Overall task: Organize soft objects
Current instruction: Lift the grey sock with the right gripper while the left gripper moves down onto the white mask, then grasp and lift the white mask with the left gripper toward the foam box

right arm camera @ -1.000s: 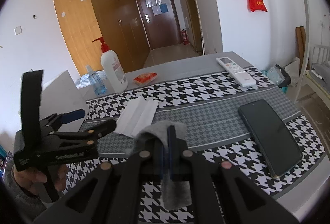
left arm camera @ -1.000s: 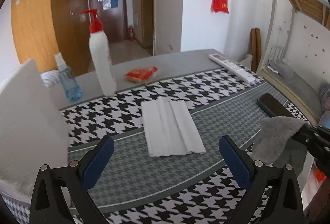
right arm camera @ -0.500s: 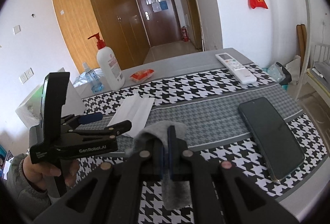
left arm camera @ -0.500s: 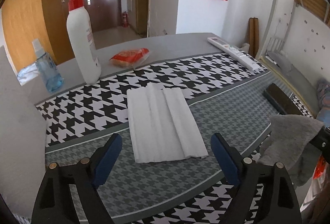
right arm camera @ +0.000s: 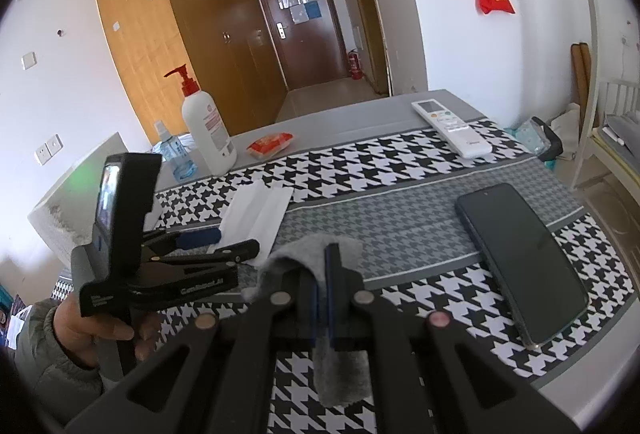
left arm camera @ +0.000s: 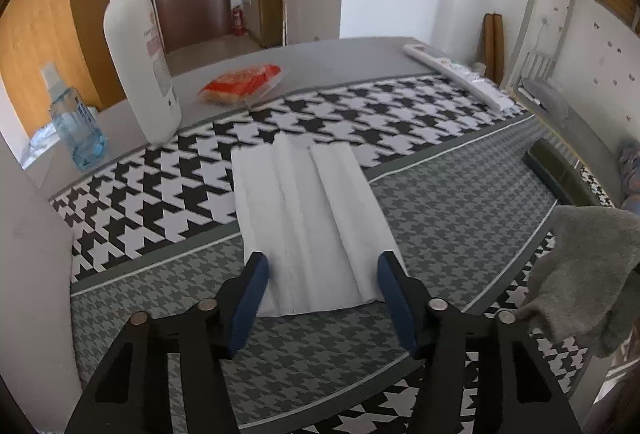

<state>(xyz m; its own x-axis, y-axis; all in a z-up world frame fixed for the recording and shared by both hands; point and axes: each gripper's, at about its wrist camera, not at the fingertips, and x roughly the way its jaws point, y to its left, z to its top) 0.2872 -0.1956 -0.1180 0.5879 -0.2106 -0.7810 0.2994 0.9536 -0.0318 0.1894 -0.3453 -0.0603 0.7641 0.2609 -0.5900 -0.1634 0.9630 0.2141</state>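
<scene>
1. The left claw (left arm camera: 322, 276) hangs low over the near end of the white folded tissue (left arm camera: 308, 222). Its jaws have just been closing and now bracket the tissue's near edge, one blue pad (left arm camera: 248, 298) at each side, with no squeeze on it visible.
2. The right claw (right arm camera: 325, 294) is clamped tight on a grey cloth (right arm camera: 340, 374), which bunches above the pads and hangs below them. In the left wrist view the same cloth shows at the right edge, above the table.
3. The tissue lies flat on the houndstooth table cover (left arm camera: 460, 202), across the border between its grey band and its black-and-white band.
4. Far left of the tissue stand a white pump bottle (left arm camera: 140, 58) with a red top and, left of it, a small clear blue bottle (left arm camera: 78, 132).
5. Beyond the tissue an orange packet (left arm camera: 240, 80) lies on bare grey table (left arm camera: 340, 62).
6. At the far right lies a white remote (right arm camera: 452, 126); nearer on the right, a dark phone (right arm camera: 520, 258) lies face up.
7. A person's hand (right arm camera: 92, 330) holds the left claw's handle.
</scene>
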